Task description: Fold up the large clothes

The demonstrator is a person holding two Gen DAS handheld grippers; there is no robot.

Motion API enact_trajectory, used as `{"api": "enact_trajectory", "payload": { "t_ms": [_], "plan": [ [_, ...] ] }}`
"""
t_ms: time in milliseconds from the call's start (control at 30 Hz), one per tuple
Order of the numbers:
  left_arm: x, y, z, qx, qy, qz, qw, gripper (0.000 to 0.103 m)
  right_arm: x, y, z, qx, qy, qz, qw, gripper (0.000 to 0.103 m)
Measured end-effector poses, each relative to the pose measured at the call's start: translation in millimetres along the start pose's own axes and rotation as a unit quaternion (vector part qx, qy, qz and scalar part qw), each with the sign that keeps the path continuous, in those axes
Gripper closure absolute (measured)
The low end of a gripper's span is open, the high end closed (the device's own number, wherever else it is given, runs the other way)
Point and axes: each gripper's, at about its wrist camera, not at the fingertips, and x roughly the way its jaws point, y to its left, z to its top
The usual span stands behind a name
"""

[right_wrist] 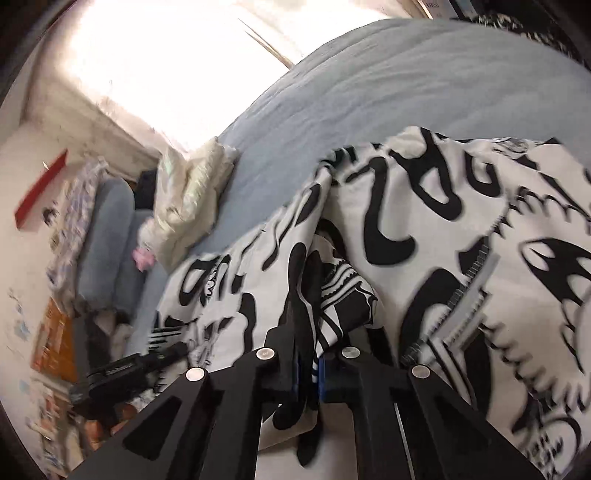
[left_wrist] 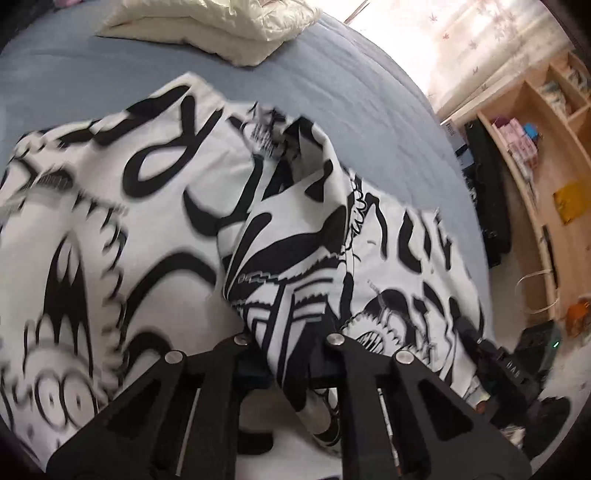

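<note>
A large white garment with bold black cartoon print point(left_wrist: 155, 206) lies spread over a blue-grey bed point(left_wrist: 332, 96). My left gripper point(left_wrist: 284, 354) is shut on a bunched fold of this garment at its near edge and lifts it into a ridge. The same garment shows in the right wrist view point(right_wrist: 461, 236). My right gripper point(right_wrist: 310, 362) is shut on another fold of the garment, the cloth pinched between its blue pads. The fingertips of both grippers are hidden by cloth.
A cream pillow point(left_wrist: 221, 26) lies at the far end of the bed; it also shows in the right wrist view point(right_wrist: 192, 192). Wooden shelves point(left_wrist: 535, 147) stand to the right of the bed. A blue sofa point(right_wrist: 107, 236) and clutter stand by the bed's left side.
</note>
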Motion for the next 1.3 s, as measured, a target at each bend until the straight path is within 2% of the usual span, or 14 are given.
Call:
{"api": "enact_trajectory", "payload": {
  "t_ms": [100,200,267,333,400,600,700,833,933,1000,1033,1133,1233,1300],
  "plan": [
    [15,8,-18,0.012,-0.001,0.005,0.9999,0.094,16,-13,-16,0.005,0.025,-0.018,0.999,0.097],
    [15,9,-19,0.022,-0.008,-0.006,0.9997,0.093,14,-2,-13,-0.018,0.018,-0.037,0.999,0.093],
    [8,7,-21,0.028,-0.012,0.002,0.9995,0.084,5,6,-11,-0.024,0.018,-0.056,0.998,0.079],
    [-2,4,-25,0.041,-0.024,0.024,0.9986,0.073,-11,6,-9,-0.017,0.005,-0.072,0.997,0.048],
    [-19,-1,-27,0.053,-0.054,0.04,0.9964,0.07,-34,5,-10,-0.015,-0.027,-0.081,0.996,0.043],
    [-69,-29,-26,0.103,-0.16,0.075,0.9789,0.071,-75,39,-10,-0.08,-0.097,-0.071,0.99,0.043],
    [-76,-42,-12,0.136,-0.174,0.057,0.9737,0.086,-57,72,0,-0.121,-0.094,-0.069,0.986,0.051],
    [-53,-67,12,0.161,-0.157,0.034,0.9739,0.091,-16,109,18,-0.147,-0.069,-0.051,0.985,0.062],
    [-10,-83,33,0.164,-0.109,0.051,0.9791,0.095,30,120,30,-0.138,-0.04,-0.056,0.988,0.063],
    [17,-74,45,0.149,-0.082,0.087,0.9816,0.098,52,108,35,-0.124,-0.022,-0.089,0.988,0.065],
    [30,-68,50,0.145,-0.072,0.107,0.9809,0.098,59,96,37,-0.108,-0.009,-0.101,0.989,0.073],
    [60,-40,51,0.115,-0.02,0.143,0.9829,0.103,55,67,37,-0.074,-0.012,-0.104,0.992,0.094],
    [60,-22,47,0.098,-0.021,0.108,0.9891,0.102,44,51,37,-0.054,-0.018,-0.106,0.993,0.095],
    [58,-22,46,0.099,-0.022,0.108,0.9889,0.102,42,45,37,-0.047,-0.018,-0.114,0.992,0.095]
  ]
}}
